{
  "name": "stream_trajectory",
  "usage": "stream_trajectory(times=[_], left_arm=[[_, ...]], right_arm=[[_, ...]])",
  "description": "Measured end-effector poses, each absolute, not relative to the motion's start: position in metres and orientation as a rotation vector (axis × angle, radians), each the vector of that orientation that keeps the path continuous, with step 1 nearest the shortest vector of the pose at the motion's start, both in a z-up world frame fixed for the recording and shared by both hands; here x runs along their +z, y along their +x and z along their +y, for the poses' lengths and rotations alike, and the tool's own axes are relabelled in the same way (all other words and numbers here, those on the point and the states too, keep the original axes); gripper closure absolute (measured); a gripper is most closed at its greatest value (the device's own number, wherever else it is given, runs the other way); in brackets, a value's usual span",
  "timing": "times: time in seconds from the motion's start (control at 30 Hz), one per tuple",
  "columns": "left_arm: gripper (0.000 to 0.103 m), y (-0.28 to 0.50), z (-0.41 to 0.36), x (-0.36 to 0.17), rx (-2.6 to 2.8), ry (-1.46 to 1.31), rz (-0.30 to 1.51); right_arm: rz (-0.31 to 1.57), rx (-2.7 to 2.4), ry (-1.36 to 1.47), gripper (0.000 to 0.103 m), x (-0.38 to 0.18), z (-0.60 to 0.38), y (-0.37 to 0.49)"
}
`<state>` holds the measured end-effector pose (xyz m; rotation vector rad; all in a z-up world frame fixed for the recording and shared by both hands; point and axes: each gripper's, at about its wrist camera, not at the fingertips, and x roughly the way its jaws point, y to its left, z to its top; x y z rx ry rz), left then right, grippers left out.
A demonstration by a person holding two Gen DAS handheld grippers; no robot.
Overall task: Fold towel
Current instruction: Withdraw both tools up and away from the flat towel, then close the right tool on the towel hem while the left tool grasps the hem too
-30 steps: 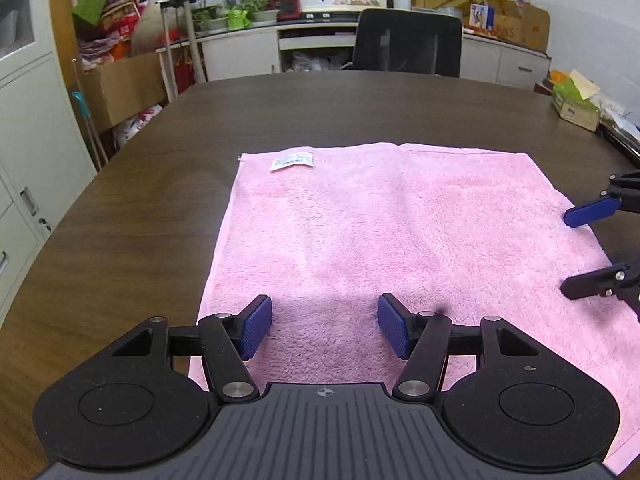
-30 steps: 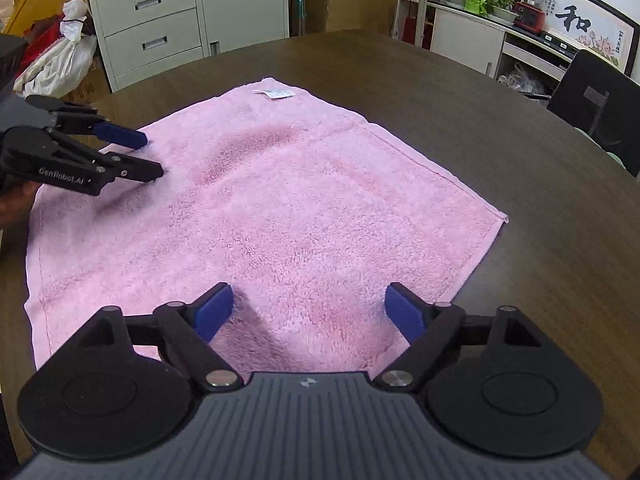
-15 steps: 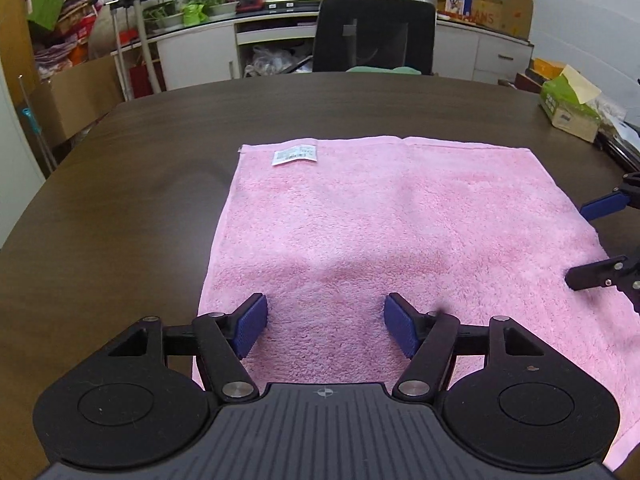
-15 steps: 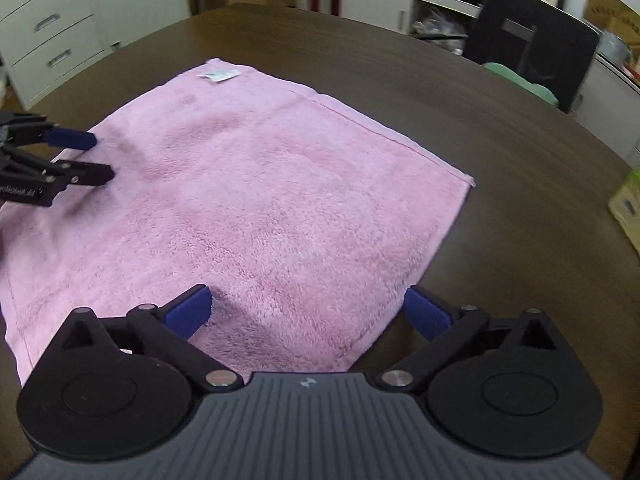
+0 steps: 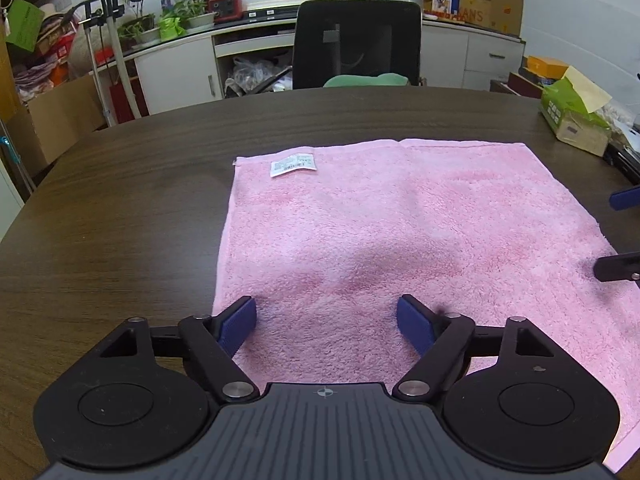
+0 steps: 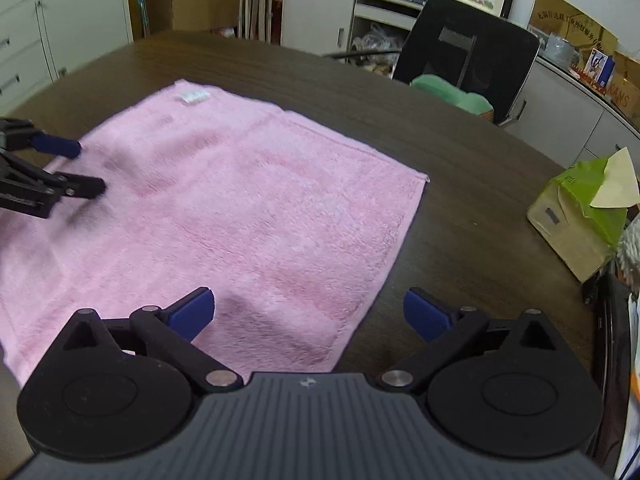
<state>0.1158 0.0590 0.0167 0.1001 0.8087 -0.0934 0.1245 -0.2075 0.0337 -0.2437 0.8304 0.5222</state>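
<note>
A pink towel (image 5: 400, 232) lies flat and unfolded on the dark wooden table (image 5: 120, 208), with a white label (image 5: 293, 165) near its far left corner. My left gripper (image 5: 326, 322) is open and empty, just above the towel's near left corner. My right gripper (image 6: 308, 314) is open and empty, straddling the towel's near right edge (image 6: 372, 304). The towel also shows in the right wrist view (image 6: 224, 208). The right gripper's fingertips (image 5: 618, 266) show at the right edge of the left wrist view; the left gripper (image 6: 72, 168) shows at the left of the right wrist view.
A green tissue box (image 5: 576, 120) stands on the table at the far right; it also shows in the right wrist view (image 6: 580, 216). A black office chair (image 5: 356, 44) stands behind the table. Cabinets and boxes line the back wall.
Both grippers have swung their view rightward and shifted outward toward the towel's near corners. The right gripper now straddles the towel's right edge. The towel has not moved.
</note>
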Motion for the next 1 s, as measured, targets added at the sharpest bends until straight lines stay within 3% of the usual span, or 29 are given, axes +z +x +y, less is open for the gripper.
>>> stream_trajectory(times=[0.27, 0.53, 0.83, 1.0], left_arm=[[0.025, 0.052, 0.097, 0.045, -0.127, 0.097, 0.73], [0.006, -0.018, 0.132, 0.038, -0.128, 0.124, 0.686], [0.004, -0.027, 0.122, 0.023, -0.135, 0.095, 0.708], [0.004, -0.022, 0.118, 0.02, -0.138, 0.07, 0.719]], right_arm=[[0.714, 0.588, -0.101, 0.001, 0.053, -0.216, 0.053], [0.562, 0.518, -0.016, 0.001, 0.051, -0.242, -0.032], [0.659, 0.402, 0.082, 0.001, 0.029, -0.257, -0.027], [0.664, 0.36, -0.06, 0.001, 0.021, -0.239, -0.026]])
